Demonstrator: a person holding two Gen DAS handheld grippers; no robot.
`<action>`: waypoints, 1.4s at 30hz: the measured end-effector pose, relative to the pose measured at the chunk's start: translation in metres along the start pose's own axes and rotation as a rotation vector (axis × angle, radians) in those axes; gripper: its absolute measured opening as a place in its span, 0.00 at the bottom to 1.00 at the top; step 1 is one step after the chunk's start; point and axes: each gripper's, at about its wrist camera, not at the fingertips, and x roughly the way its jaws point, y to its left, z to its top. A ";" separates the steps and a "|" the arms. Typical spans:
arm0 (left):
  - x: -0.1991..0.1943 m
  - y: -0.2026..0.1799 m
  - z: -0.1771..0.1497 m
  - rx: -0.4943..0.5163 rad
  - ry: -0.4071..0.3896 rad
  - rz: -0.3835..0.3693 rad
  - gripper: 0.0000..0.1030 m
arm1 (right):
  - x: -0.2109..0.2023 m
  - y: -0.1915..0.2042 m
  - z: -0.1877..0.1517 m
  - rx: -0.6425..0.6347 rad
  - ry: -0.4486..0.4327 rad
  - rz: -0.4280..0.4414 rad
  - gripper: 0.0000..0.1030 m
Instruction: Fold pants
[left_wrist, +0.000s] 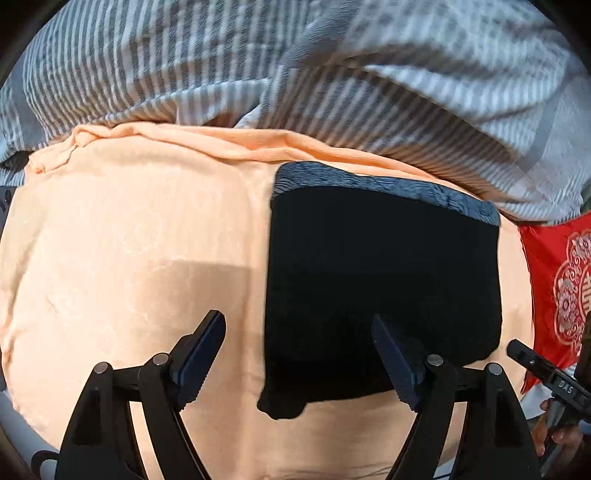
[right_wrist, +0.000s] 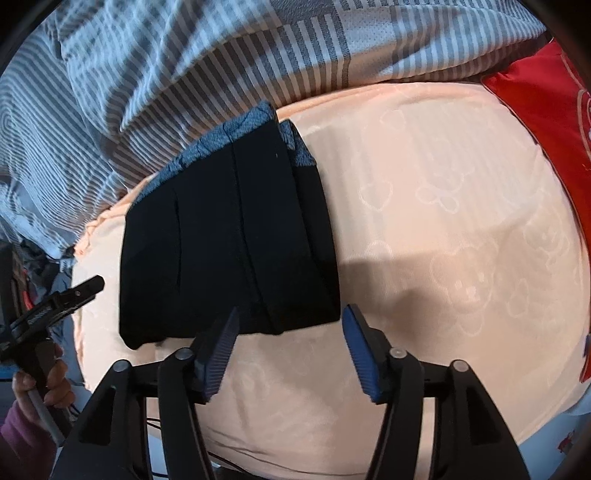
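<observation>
Both cams sit on the grippers, looking steeply down, close over the bed. Left wrist view has the folded pants (left_wrist: 384, 291) right of centre; right wrist view has them (right_wrist: 229, 251) left. Shared: pants, peach sheet (left_wrist: 140, 240), striped quilt (right_wrist: 147, 74).

Black pants (right_wrist: 229, 240) with a blue speckled band at the top. Peach bed sheet (right_wrist: 424, 229) with pale teddy bears. Grey and white striped blanket (left_wrist: 184, 62). Red cloth (left_wrist: 554, 280) with pink swirly flowers. Black tools with blue pads (right_wrist: 360, 352).
</observation>
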 end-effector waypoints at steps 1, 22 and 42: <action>0.002 0.003 0.001 -0.012 0.007 -0.001 0.80 | 0.000 -0.001 0.002 0.002 -0.003 -0.004 0.62; 0.056 0.019 0.038 -0.053 0.146 -0.191 0.80 | 0.038 -0.048 0.065 0.118 0.081 0.251 0.77; 0.105 0.006 0.039 -0.058 0.197 -0.327 0.86 | 0.105 -0.037 0.083 0.099 0.266 0.541 0.75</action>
